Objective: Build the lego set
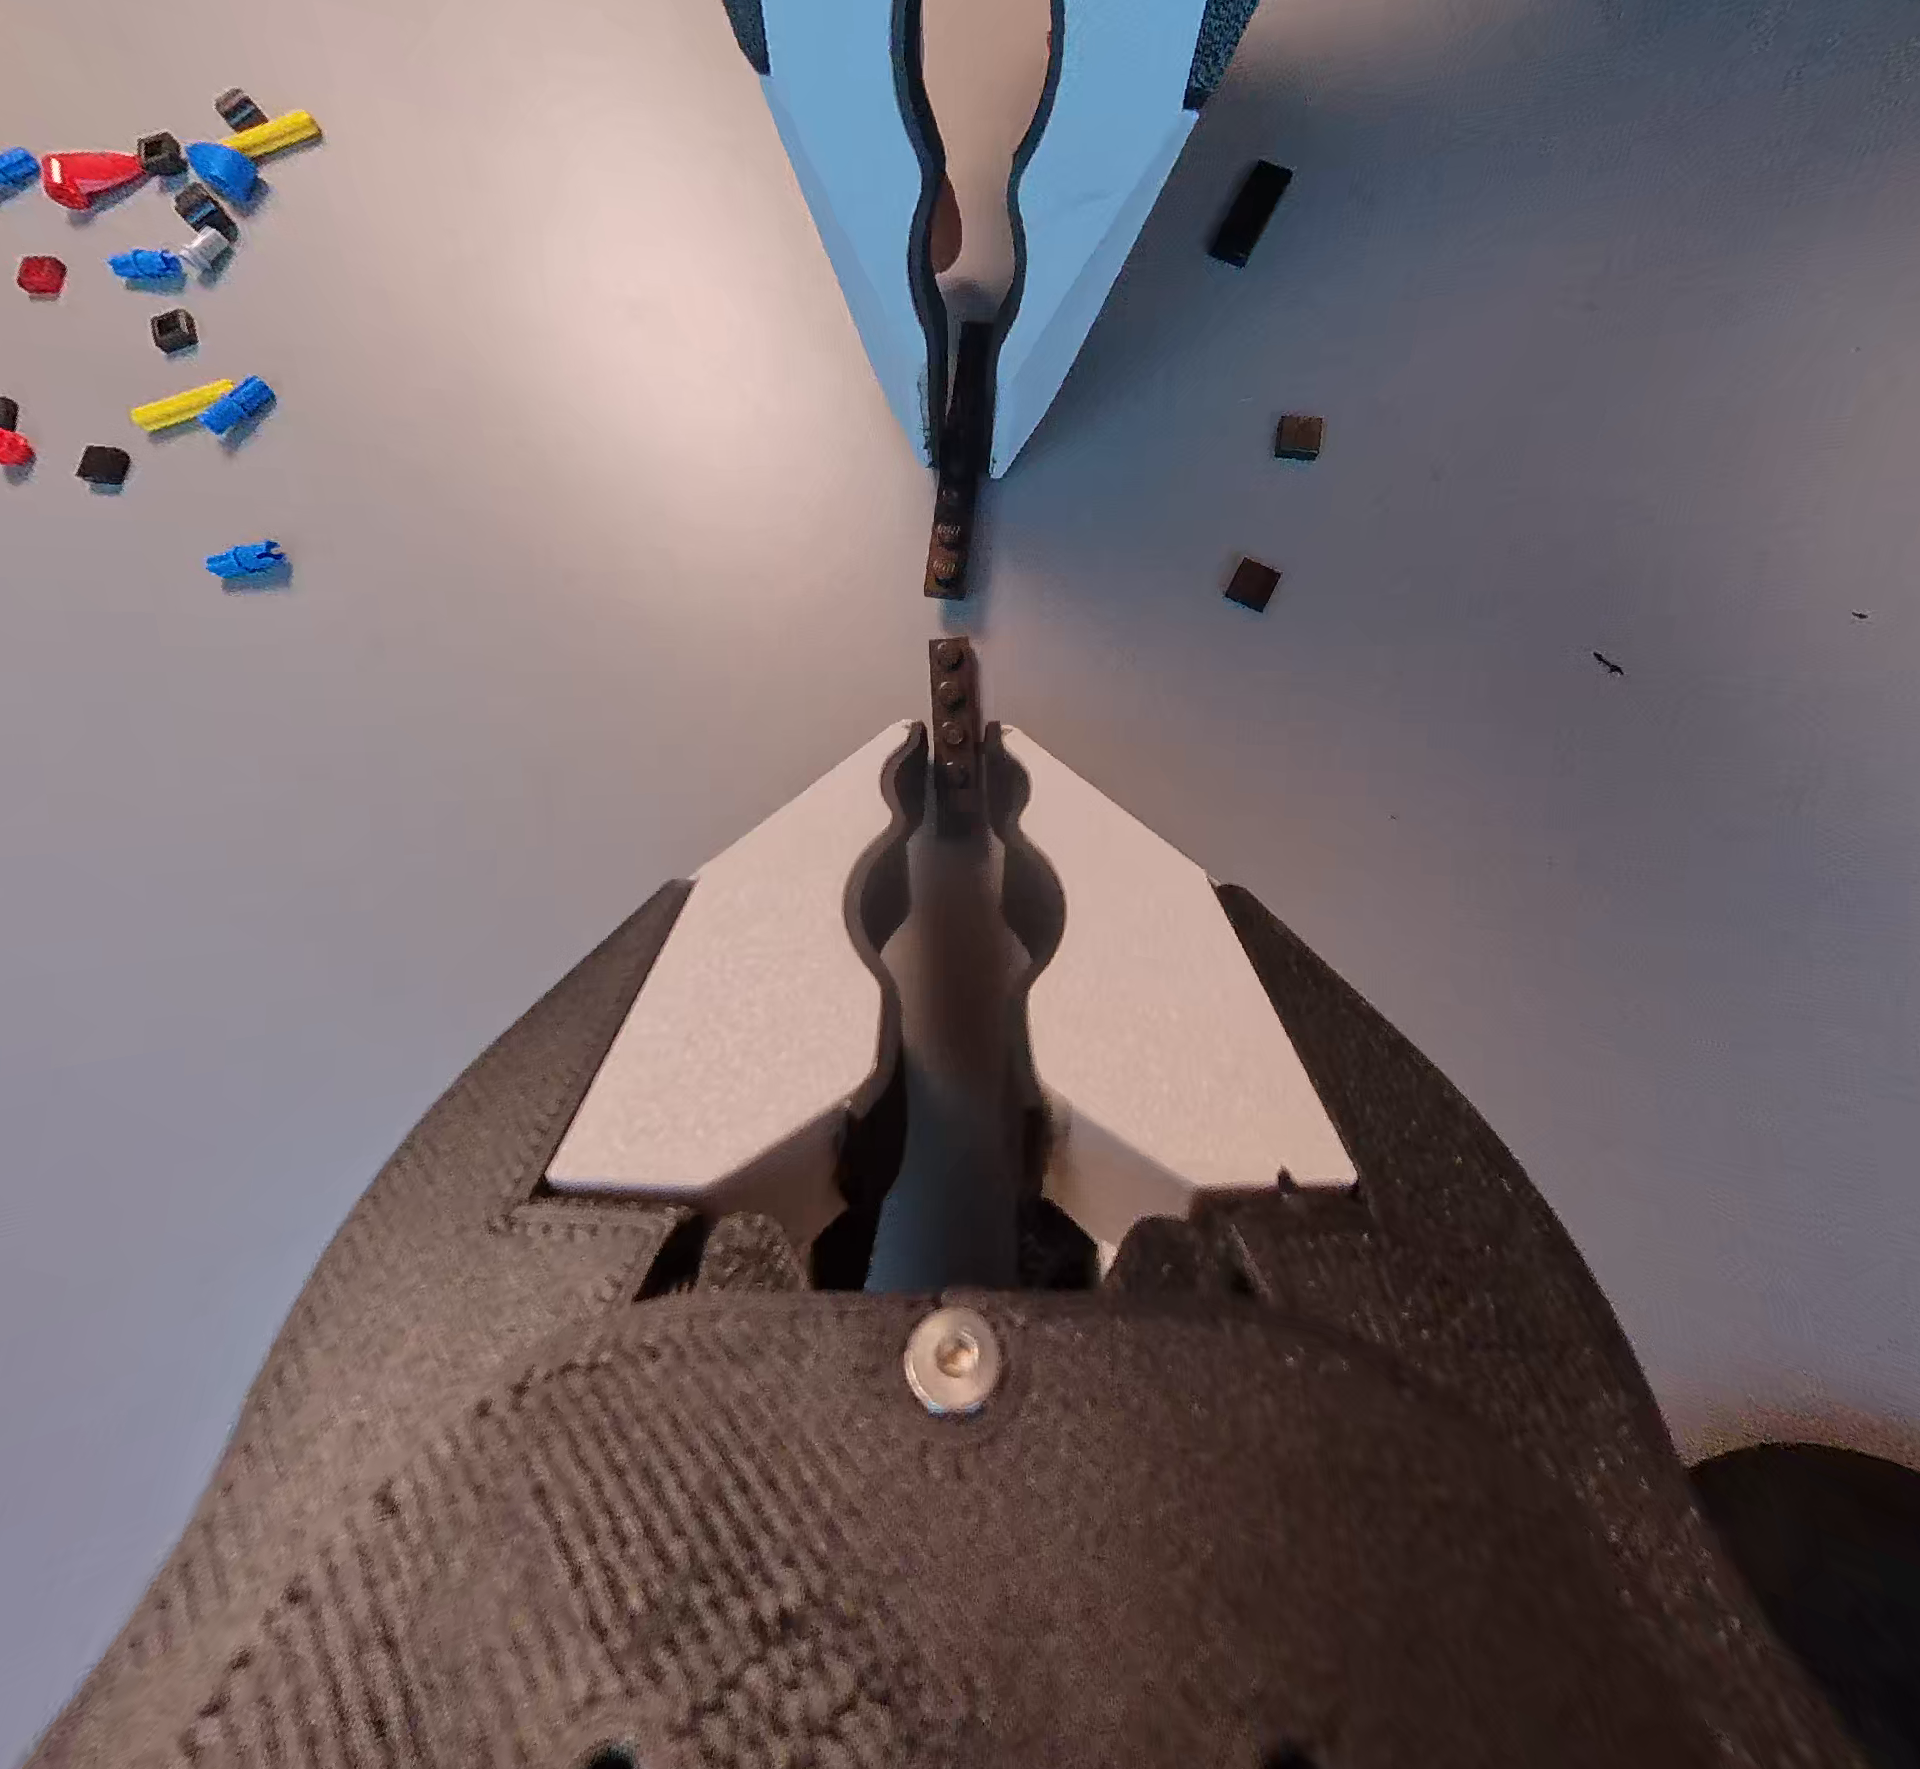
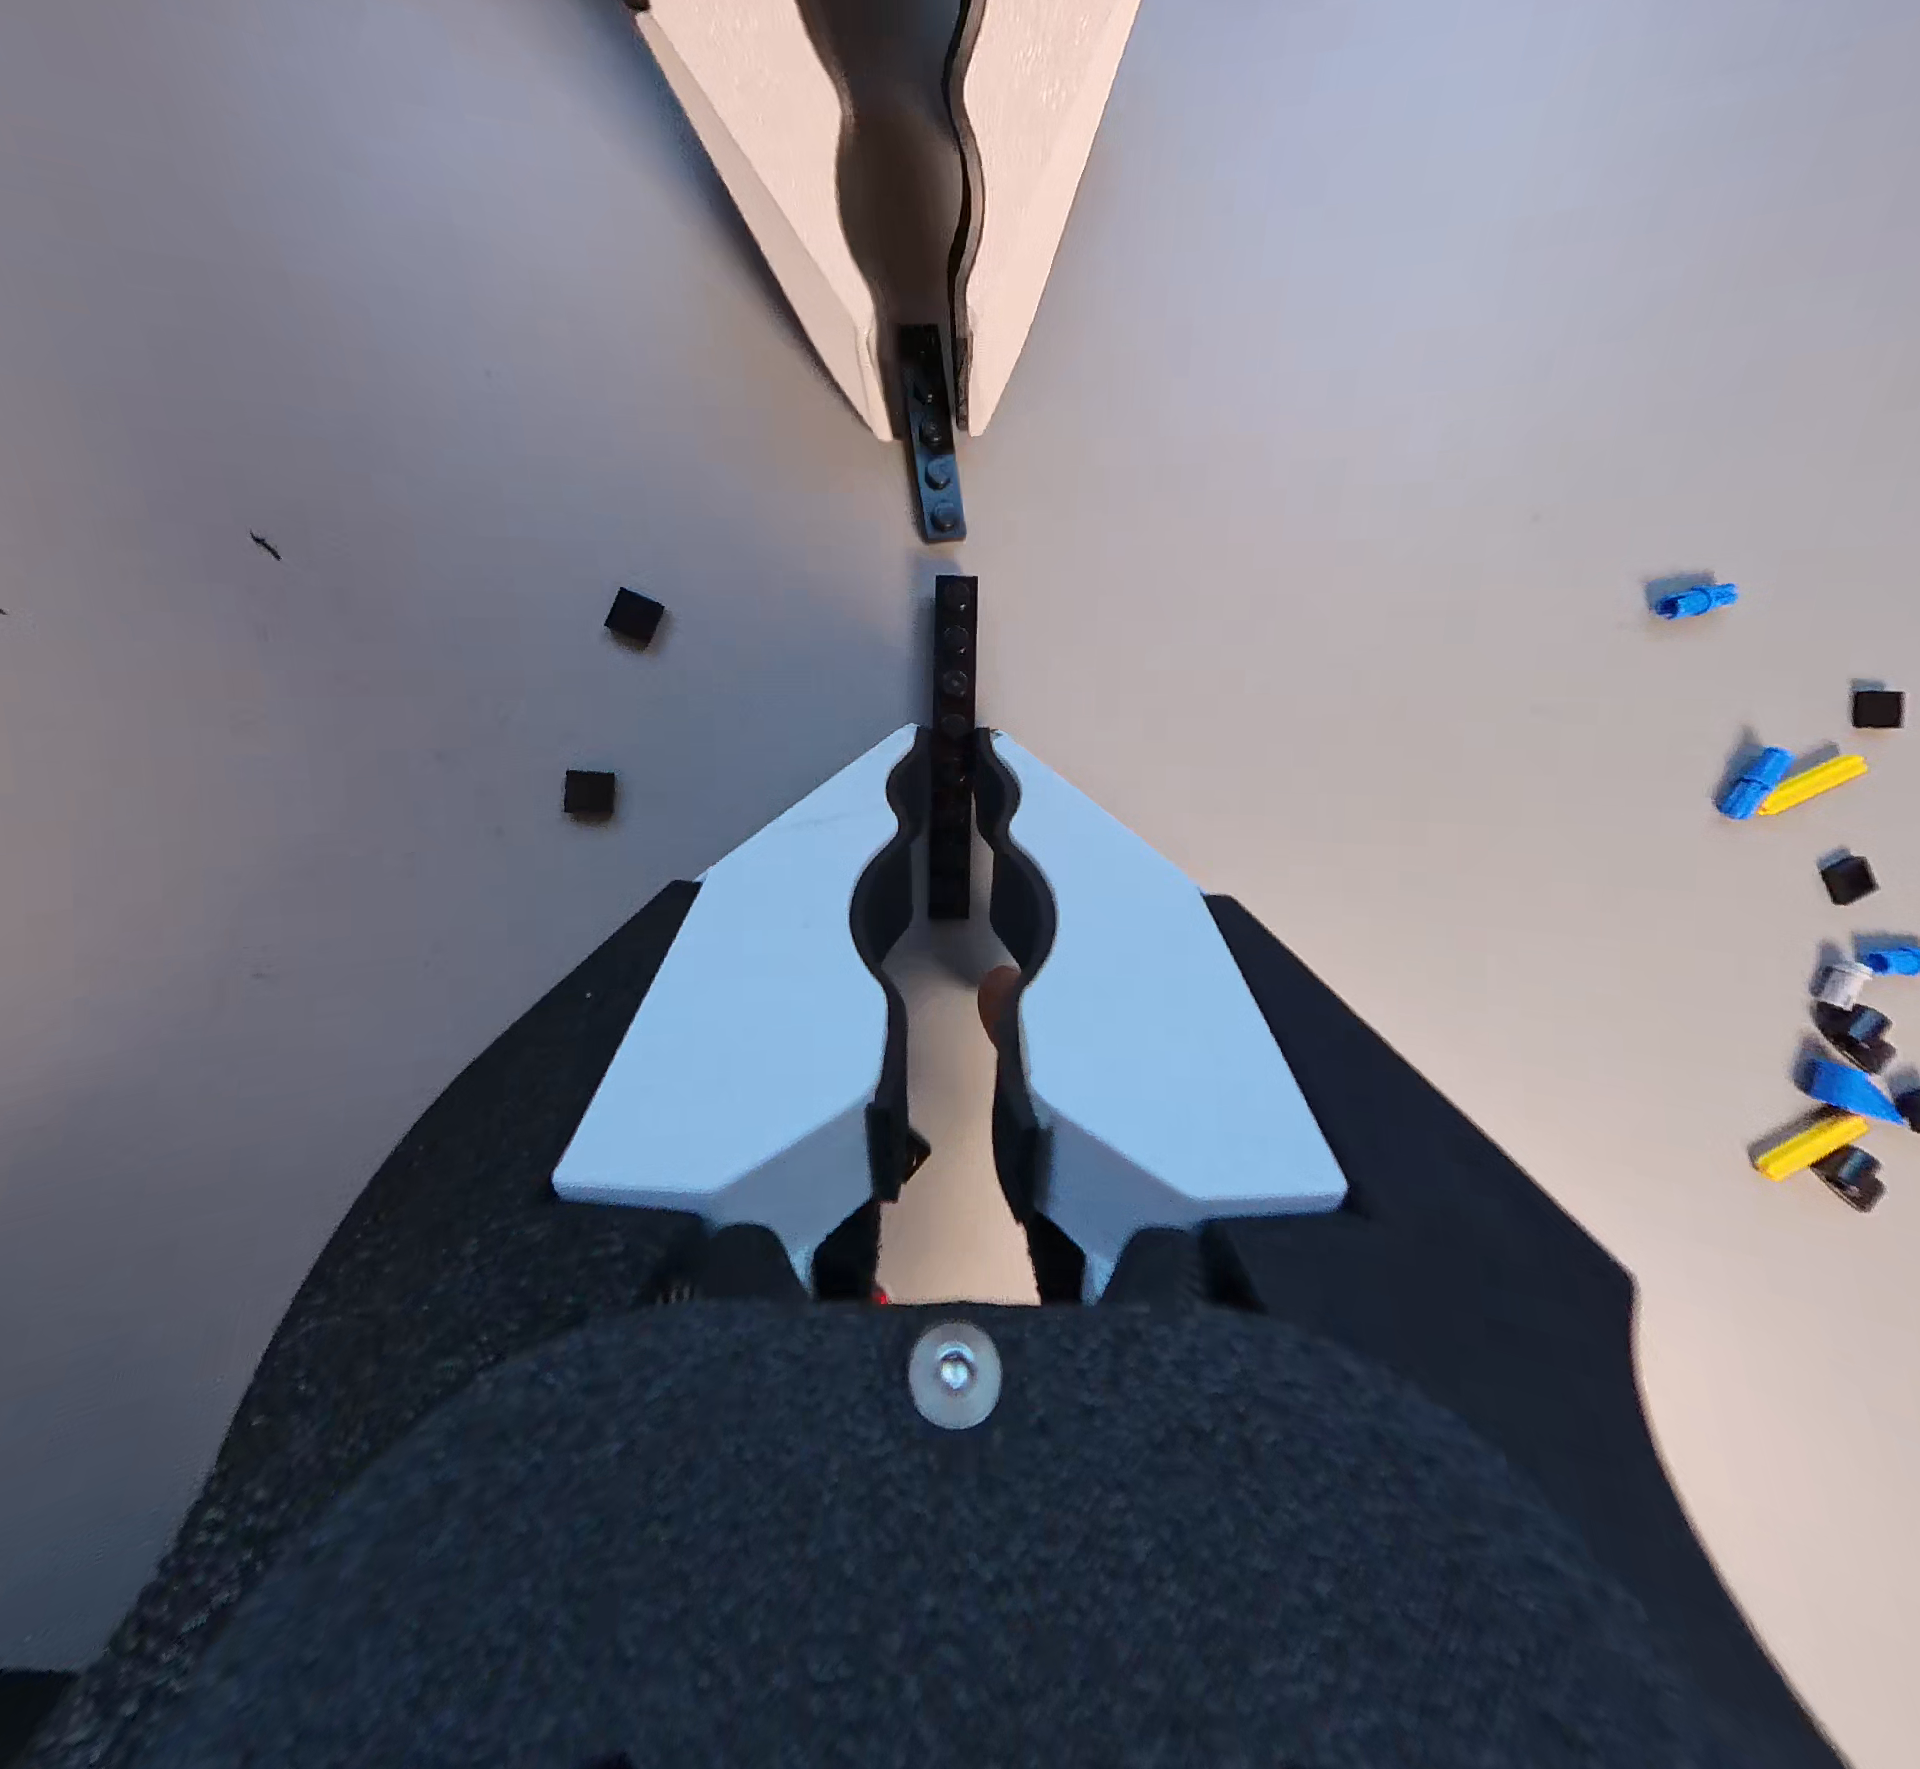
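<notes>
Each narrow black strip is pinched by one end so the studded tip sticks out: one in the left tongs (image 1: 954, 732), one in the right tongs (image 2: 954, 732). The tips are held nose to nose just apart above the desk (image 1: 582, 680), probably for joining; spare pieces (image 1: 156, 265) are kept well aside.

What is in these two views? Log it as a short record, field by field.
surface: pale table
left gripper: jaws shut on a black studded plate
right gripper: jaws shut on a longer black plate
relation: plates end to end, small gap, not touching
loose parts: blue, yellow, red and black pieces; black tiles
</notes>
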A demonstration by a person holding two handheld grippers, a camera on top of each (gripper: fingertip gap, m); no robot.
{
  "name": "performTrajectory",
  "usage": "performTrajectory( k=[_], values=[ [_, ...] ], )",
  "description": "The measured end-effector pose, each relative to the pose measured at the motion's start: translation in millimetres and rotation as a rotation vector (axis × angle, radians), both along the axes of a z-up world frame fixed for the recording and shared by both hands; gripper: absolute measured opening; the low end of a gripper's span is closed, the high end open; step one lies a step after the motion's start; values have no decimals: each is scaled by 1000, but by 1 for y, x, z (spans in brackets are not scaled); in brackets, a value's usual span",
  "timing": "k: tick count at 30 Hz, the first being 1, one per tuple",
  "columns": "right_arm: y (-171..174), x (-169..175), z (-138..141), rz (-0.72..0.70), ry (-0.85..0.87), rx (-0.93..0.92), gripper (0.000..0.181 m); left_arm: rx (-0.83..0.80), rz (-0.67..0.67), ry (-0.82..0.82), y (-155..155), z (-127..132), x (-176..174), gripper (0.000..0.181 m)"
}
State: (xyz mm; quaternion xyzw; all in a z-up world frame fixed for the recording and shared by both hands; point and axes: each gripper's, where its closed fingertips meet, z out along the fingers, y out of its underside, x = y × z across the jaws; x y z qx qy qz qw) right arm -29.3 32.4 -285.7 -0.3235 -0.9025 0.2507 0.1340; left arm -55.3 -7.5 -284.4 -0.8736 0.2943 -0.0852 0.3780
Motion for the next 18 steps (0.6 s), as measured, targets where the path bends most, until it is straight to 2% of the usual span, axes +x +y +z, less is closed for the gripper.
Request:
performTrajectory(
  k=[3,7,10,18],
  values=[
    [-5,-2,6,2,18,-44,5,-17,-5,-2,-5,0,-3,16],
    [-10,-6,13,8,38,-64,5,-57,2,-22,-14,-1,-12,14],
    [-14,-12,10,28,25,-40,5,-58,-15,-42,-13,-1,-8,6],
    [-19,-12,2,57,-30,-21,5,-44,-49,-30,-9,-1,-7,6]
  ],
)
